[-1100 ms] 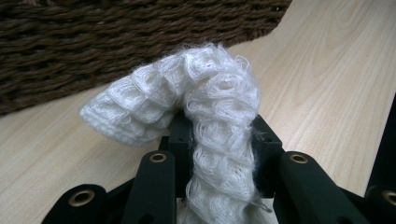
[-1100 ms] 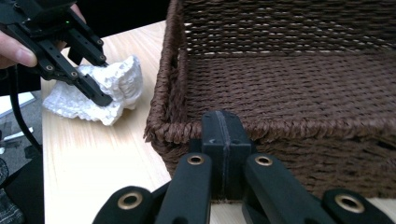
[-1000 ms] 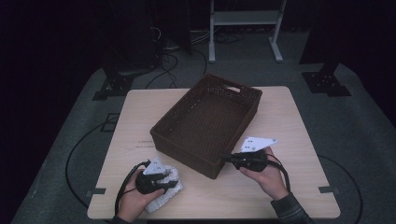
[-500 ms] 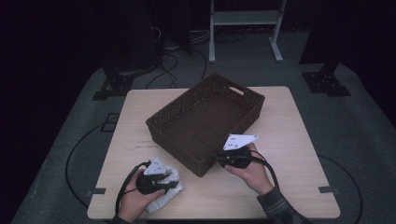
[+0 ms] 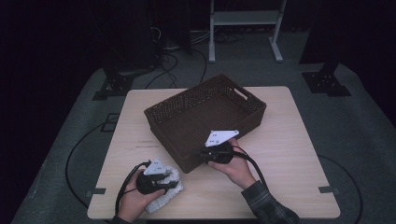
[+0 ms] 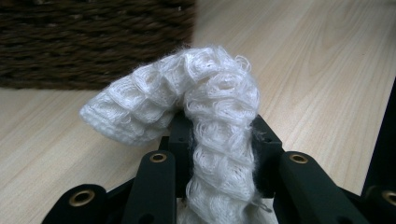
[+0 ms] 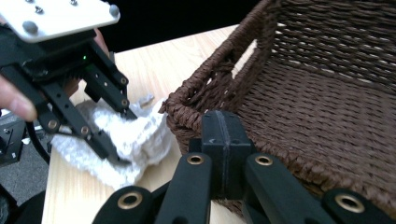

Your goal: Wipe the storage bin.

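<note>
A white waffle-weave cloth (image 6: 205, 126) is held pinched between the jaws of the left gripper (image 5: 156, 179), near the front left corner of the table (image 5: 299, 140). In the left gripper view the jaws are seen closed tightly on a fold of the fabric, which arches over and droops to one side. In the high view the rest of the cloth lies bunched on the table surface under and beside that gripper. The cloth lies just beside the near corner of the dark woven basket (image 5: 205, 116), which sits slantwise across the middle of the table and is empty as far as can be seen.

The right gripper (image 5: 205, 155) is held at the basket's near wall, close to that same corner. In the right gripper view its jaws are seen pressed fully together with nothing between them, pointing over the rim toward the inside of the basket.

The step in hand is judged to be the grasp and pick-up of the cloth, with the basket the likely destination. For the next move, the cloth would need to be lifted clear of the table and high enough for its hanging part to pass the rim, then carried over the near wall and released inside. The basket may need to be steadied by the right gripper, since the trailing fabric could catch on the woven rim.
</note>
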`<state>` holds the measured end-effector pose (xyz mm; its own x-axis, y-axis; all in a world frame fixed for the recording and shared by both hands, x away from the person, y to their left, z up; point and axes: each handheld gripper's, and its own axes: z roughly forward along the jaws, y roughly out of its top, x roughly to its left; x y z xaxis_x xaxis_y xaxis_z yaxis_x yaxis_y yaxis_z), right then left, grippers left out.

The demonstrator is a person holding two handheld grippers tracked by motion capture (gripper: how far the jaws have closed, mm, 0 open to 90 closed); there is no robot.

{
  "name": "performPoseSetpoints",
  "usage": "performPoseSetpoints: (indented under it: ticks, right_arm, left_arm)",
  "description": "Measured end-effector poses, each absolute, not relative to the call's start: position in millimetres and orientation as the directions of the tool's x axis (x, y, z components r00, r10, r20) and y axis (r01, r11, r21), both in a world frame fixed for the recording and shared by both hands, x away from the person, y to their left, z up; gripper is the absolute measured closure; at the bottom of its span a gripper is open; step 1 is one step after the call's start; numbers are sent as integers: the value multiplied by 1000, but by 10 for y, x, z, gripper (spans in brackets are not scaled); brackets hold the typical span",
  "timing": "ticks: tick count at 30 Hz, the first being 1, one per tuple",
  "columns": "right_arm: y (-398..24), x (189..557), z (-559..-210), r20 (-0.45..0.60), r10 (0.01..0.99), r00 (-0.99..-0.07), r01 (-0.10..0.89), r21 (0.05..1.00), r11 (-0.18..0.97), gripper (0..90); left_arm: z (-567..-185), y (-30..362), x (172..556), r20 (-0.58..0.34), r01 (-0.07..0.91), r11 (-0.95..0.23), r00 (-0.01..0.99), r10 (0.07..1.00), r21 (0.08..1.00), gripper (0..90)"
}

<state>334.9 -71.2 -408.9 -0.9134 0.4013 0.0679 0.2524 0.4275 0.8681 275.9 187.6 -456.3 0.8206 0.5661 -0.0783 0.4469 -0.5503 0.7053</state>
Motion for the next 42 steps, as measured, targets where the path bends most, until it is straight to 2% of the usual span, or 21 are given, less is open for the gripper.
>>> performPoseSetpoints:
  ticks: [6,13,28,36,42]
  right_arm:
    - [-542,3397,-4087,58,389,-920,238,870,432,892]
    - [-616,3401,-4037,37,397,-917,226,869,440,825]
    - [-1442,3723,-3834,-12,583,-812,273,876,398,713]
    - [-1812,3957,-3808,-41,677,-734,317,862,396,706]
    - [-2181,4223,-3772,-55,770,-636,360,861,359,706]
  left_arm:
    - [-4559,1886,2761,-77,444,-554,823,562,704,678]
    - [-4562,1898,2763,-76,445,-554,822,564,704,677]
    - [-4565,1905,2766,-82,453,-549,818,570,702,677]
    - [-4561,1908,2766,-77,449,-558,822,565,698,677]
    - [-4562,1906,2764,-80,451,-557,821,565,697,676]
